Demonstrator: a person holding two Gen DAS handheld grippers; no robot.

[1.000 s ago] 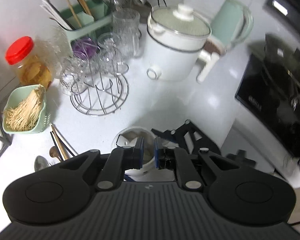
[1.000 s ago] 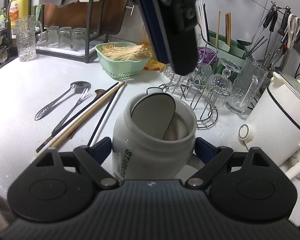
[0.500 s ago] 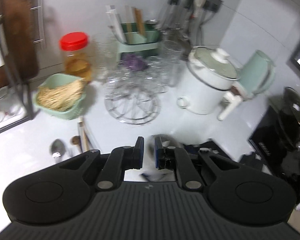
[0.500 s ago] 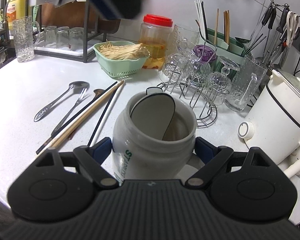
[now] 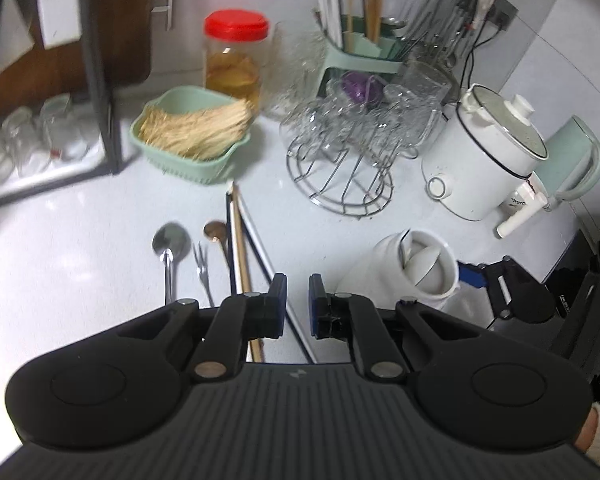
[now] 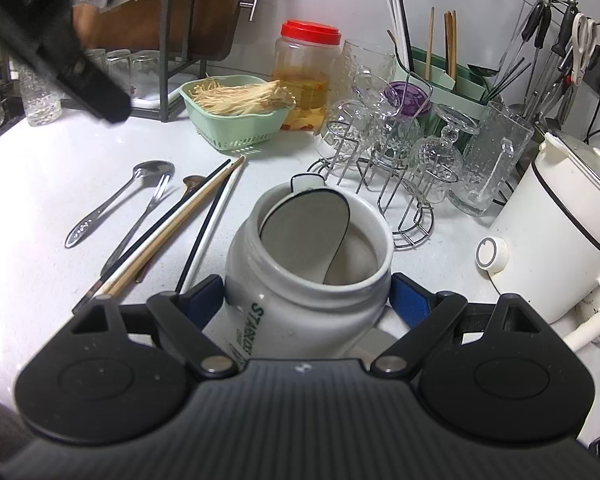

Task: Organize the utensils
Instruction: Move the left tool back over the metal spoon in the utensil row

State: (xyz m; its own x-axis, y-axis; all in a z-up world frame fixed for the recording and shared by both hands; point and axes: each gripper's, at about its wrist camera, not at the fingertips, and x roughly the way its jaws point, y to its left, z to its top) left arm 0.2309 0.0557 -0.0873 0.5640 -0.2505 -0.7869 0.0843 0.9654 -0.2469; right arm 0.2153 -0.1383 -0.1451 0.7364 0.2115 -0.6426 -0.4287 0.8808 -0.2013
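My right gripper (image 6: 308, 296) is shut on a white ceramic mug (image 6: 300, 312) standing on the counter, blue pads pressed to both sides. A white ceramic spoon (image 6: 304, 224) leans inside it. In the left wrist view the mug (image 5: 416, 272) sits at the right with the right gripper (image 5: 500, 284) behind it. My left gripper (image 5: 297, 304) hovers over the loose chopsticks (image 5: 240, 248), shut to a narrow gap with nothing in it. Left of them lie a metal spoon (image 5: 171, 240), a small fork (image 5: 202, 264) and a small brown spoon (image 5: 216, 230). A green utensil holder (image 5: 364, 56) stands at the back.
A green basket (image 5: 188, 136) of pale strands and a red-lidded jar (image 5: 234, 56) stand behind the utensils. A wire rack of glasses (image 5: 340, 176), a white cooker (image 5: 484, 160) and a green kettle (image 5: 572, 160) fill the right. A dark dish rack (image 5: 100, 80) stands at the left.
My left gripper has swung from above the mug leftward and down to over the loose chopsticks, rolling as it went. The right gripper and the mug have stayed put.
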